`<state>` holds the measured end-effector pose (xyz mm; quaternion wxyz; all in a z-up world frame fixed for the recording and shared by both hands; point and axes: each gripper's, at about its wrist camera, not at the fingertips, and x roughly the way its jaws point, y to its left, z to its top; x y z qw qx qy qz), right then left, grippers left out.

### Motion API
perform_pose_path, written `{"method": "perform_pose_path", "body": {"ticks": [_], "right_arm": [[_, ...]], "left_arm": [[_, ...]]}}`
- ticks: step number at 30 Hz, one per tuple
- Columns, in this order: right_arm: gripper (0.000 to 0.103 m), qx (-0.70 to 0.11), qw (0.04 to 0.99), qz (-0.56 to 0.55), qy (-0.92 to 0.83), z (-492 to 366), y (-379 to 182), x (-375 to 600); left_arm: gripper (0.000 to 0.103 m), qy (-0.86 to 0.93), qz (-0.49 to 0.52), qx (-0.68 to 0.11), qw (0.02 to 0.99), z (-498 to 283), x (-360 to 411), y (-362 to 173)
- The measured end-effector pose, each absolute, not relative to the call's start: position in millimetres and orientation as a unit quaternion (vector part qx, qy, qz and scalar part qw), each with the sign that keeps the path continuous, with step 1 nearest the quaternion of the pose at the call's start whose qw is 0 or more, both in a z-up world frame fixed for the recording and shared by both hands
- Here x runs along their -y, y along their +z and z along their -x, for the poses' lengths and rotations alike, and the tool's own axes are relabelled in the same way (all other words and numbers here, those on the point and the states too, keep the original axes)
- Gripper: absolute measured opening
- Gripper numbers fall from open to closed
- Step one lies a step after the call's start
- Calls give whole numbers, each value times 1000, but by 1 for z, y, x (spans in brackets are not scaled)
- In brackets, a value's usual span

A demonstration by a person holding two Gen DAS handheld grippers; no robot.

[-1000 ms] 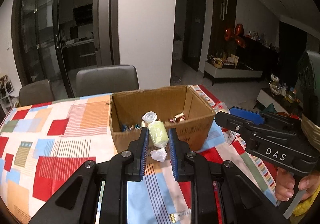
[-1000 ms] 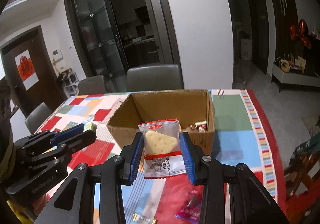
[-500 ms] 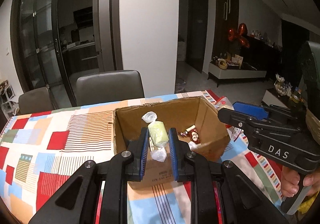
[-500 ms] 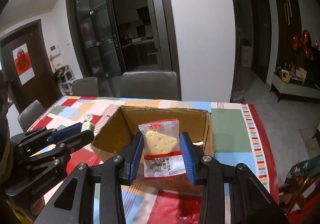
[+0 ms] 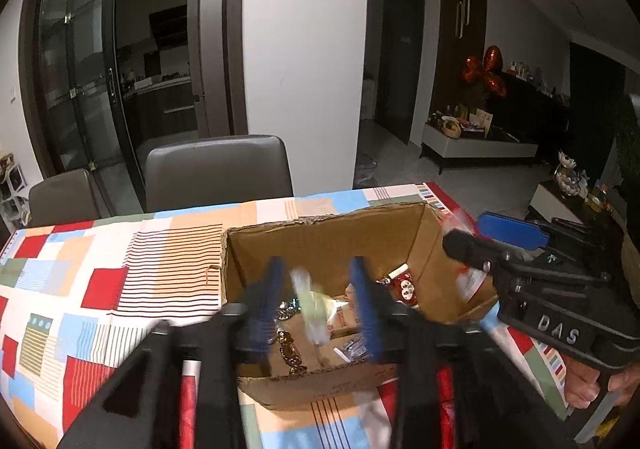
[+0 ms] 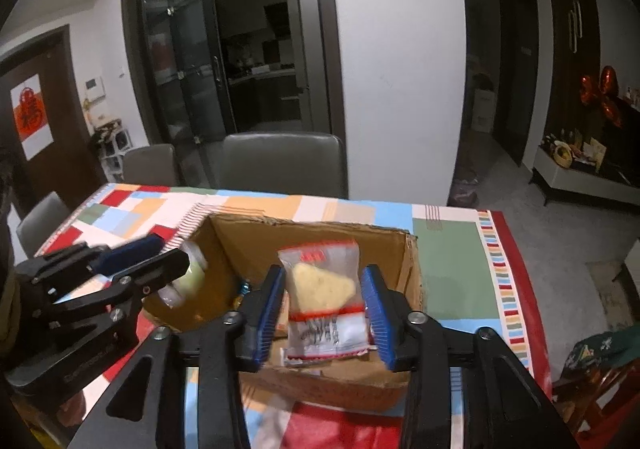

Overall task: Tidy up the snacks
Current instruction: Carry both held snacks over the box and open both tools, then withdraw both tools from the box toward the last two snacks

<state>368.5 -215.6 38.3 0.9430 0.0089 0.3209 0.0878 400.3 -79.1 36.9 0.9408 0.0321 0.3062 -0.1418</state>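
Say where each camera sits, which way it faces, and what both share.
Left wrist: on the left claw, aimed down into the box; right claw and a hand at right.
Right wrist: on the right claw, facing the same box; left claw at left.
Shared: box, grey chair, tablecloth.

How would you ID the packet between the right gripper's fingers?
Find the open brown cardboard box on the patchwork tablecloth. Above it, between blue-padded fingers, hangs a clear plastic packet with red bands. Only it shows a pale yellow wedge-shaped biscuit.
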Motion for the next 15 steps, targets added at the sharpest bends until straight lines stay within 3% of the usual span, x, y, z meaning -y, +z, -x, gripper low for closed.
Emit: {"method": "perform_pose_path", "body": {"ticks": [2,15], "right_arm": [[58,-323,943,-15,82,-369,36,219],[58,-334,938,-26,84,-315,24,230]], "left_arm": [[46,-137,-29,-306,942,-400,75,36],[46,-151,-48,-289,944,-325,76,31]]}}
